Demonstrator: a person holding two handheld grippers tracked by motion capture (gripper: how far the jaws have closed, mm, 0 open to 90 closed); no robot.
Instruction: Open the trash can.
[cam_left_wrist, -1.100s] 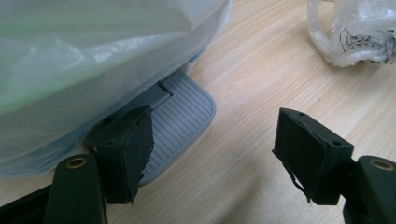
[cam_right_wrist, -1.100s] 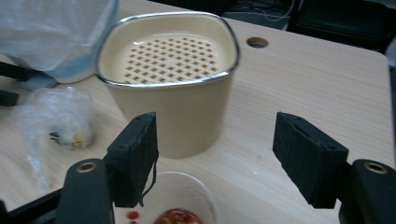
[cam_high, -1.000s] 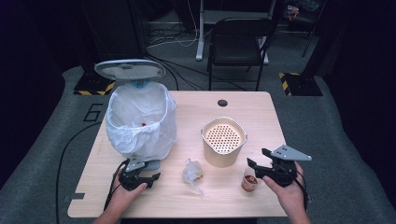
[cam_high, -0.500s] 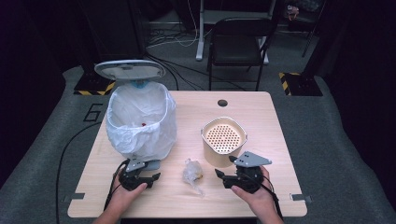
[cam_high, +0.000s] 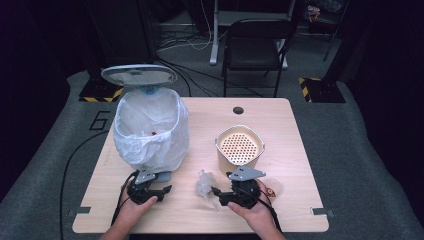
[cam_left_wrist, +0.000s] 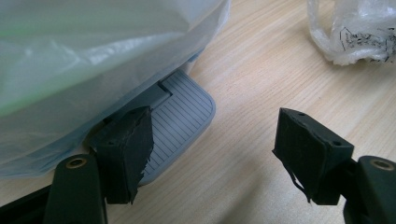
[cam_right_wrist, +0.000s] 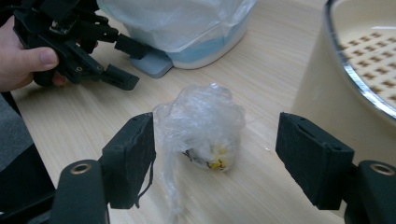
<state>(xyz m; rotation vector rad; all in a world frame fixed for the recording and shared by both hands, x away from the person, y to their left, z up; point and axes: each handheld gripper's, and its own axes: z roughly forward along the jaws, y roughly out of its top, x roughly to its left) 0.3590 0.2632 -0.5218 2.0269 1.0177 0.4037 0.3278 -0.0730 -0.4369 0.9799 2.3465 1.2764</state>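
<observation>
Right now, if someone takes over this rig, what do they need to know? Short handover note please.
Right gripper: jaws open and just widened, either side of the crumpled clear plastic wrapper on the wooden table; pads not pressing on it.
Left gripper: jaws open, nothing between them, one jaw over the grey ribbed pedal of the white-bag-lined bin, whose lid stands open.
Cream perforated pot sits beyond the right gripper; a small clear cup lies beside it.
Done: right gripper lined up on the wrapper.
Left: probably close on the wrapper, lift it, drop it in the bin.
</observation>
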